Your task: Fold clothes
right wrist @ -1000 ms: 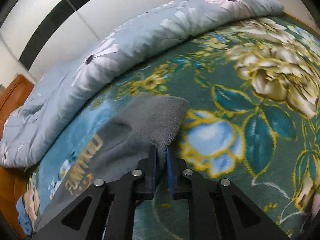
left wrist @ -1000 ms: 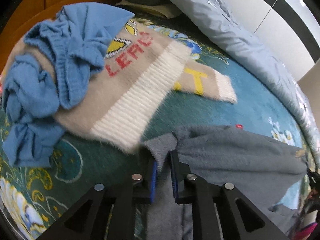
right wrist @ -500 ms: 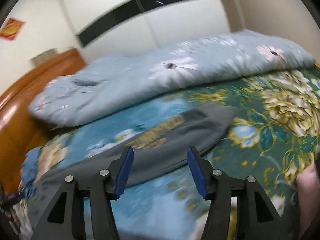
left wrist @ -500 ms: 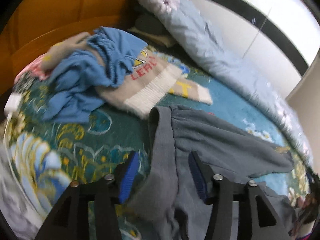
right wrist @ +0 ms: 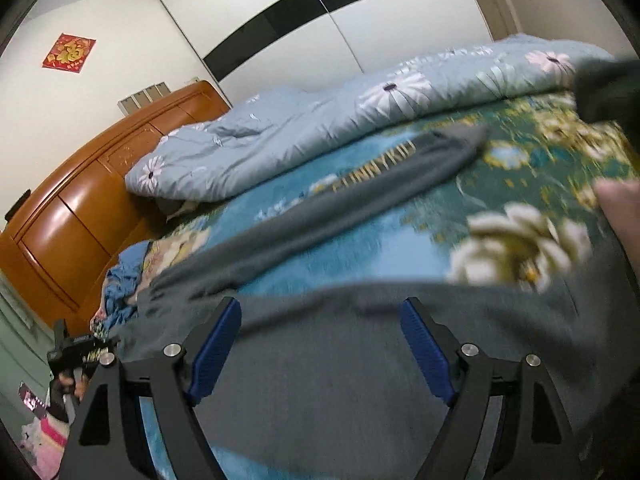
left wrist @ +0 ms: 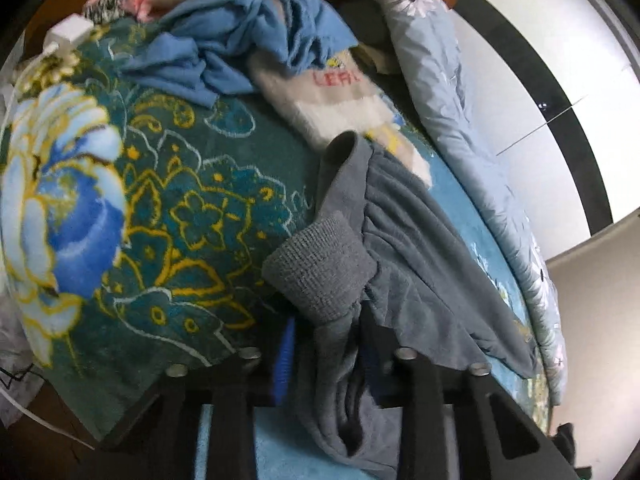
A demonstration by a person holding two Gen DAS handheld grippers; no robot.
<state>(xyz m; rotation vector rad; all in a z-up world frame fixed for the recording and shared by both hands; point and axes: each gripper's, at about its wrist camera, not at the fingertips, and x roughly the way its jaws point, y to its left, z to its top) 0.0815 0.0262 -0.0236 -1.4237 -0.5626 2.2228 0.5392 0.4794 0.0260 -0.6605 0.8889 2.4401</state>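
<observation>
The left gripper (left wrist: pixel 324 364) now has grey cloth bunched between its jaws, which are closing on it; a second ago it pinched a thin edge, then stood wide. The ribbed cuff (left wrist: pixel 320 268) of the grey garment (left wrist: pixel 424 240) stands just ahead of its tips, folded back on itself, and the rest of the garment trails ahead and to its right. I judge this a fresh grasp lower on the garment, ready for the next fold.

The right gripper (right wrist: pixel 320 344) has let go: a second ago it was clamped on a grey corner, and now its jaws are far apart and opening, nothing pressed between the blue pads (right wrist: pixel 216 352). Grey cloth lies flat beneath and ahead of it, and one leg with gold lettering (right wrist: pixel 376 164) stretches away towards the upper right. So the spreading step looks done on this side, and this gripper needs a new hold.

Count: two grippers; one grey garment in work; ahead and left of the left gripper, one blue garment (left wrist: pixel 240 52) and one beige knit with red letters (left wrist: pixel 336 92) in a heap; one pale quilt (right wrist: pixel 320 120) far ahead of the right gripper; one floral blanket (left wrist: pixel 168 184) under everything.
</observation>
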